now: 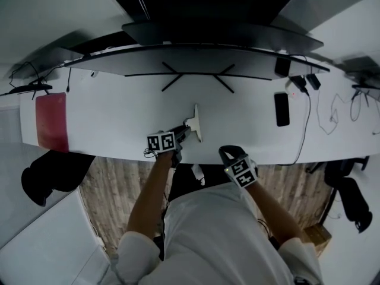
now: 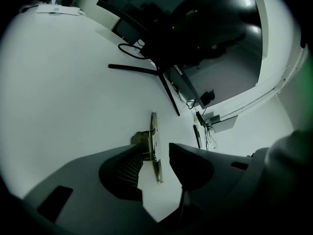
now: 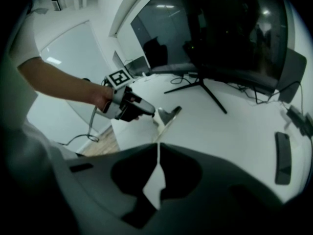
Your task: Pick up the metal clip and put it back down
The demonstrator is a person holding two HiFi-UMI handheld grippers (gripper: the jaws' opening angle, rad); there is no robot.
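Currently, the metal clip (image 2: pixel 155 131) is found at lower centre, long axis up-frame, between the wide-parted jaws of the left gripper (image 2: pixel 156 153) (the right gripper (image 3: pixel 157 153), closed and empty, is farther off).

White desk (image 1: pixel 119 114) in front of me. Near its front edge lies the metal clip (image 1: pixel 195 123). Behind it stand the monitor's black splayed stand legs (image 1: pixel 196 76). At far left is a red mat (image 1: pixel 52 122); at right, a black phone (image 1: pixel 282 108) lies beside loose cables (image 1: pixel 308 117).
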